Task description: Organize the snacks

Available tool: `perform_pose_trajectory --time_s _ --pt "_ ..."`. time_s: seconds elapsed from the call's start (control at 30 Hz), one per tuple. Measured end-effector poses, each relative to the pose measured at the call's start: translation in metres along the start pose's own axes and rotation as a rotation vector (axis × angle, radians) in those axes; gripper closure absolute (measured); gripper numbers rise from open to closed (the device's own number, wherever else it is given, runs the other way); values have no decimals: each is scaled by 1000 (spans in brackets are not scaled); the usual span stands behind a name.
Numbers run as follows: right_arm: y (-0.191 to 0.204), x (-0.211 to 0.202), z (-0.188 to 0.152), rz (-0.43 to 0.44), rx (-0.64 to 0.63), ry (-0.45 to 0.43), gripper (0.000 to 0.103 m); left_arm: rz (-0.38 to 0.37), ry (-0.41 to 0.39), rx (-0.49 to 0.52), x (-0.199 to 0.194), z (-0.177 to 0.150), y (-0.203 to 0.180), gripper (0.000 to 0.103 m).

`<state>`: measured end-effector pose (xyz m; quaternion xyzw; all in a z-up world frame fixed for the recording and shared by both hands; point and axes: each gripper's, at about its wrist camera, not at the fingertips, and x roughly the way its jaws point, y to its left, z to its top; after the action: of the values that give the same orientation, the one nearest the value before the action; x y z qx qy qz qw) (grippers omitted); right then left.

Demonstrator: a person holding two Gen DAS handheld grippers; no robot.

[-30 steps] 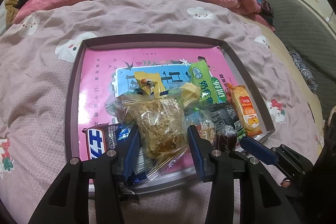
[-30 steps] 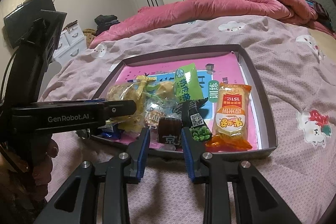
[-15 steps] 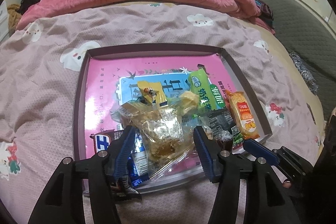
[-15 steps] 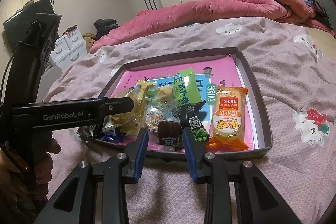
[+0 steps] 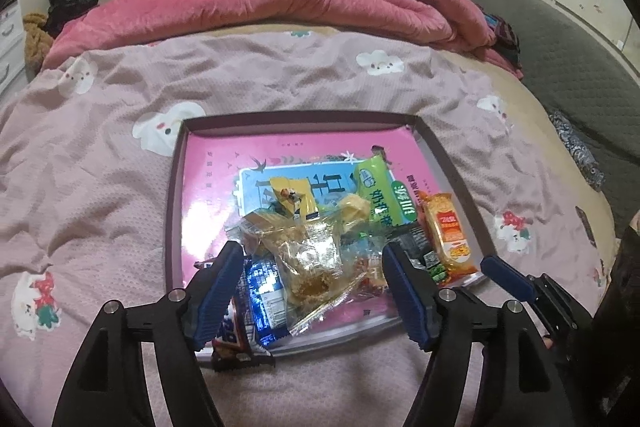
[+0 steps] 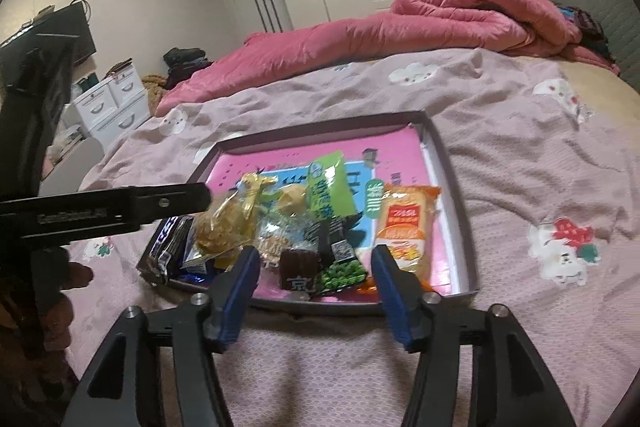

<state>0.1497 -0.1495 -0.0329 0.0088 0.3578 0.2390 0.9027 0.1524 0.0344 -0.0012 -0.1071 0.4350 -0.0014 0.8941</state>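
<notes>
Left wrist view: your left claw (image 5: 314, 291) has just been opening around the clear crinkly cake packet (image 5: 308, 259), pads off | right claw (image 6: 314, 285) has just been opening, straddling the small brown sweet (image 6: 298, 269) | you are handling light, slippery wrappers with crumbly contents; take them across the middle, gently.

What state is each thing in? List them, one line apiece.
left gripper: open, jaws just widened, off the clear crumbly snack pack lying between them.
right gripper: open, jaws just widened, off the small brown snack.
tray: flat on the bedspread, lidless.
orange packet: lying flat in the tray.
green packet: lying on the heap.
chocolate bar: hanging over the tray's rim.
</notes>
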Motion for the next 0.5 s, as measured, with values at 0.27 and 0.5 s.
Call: perform_pose_trajectory --time_s 0.27,0.5 --pt "13 -25 0 -55 -38 -13 36 28 -3 -14 -28 -15 3 27" --pt "12 -47 -13 -66 17 27 32 44 20 -27 -45 -44 6 26"
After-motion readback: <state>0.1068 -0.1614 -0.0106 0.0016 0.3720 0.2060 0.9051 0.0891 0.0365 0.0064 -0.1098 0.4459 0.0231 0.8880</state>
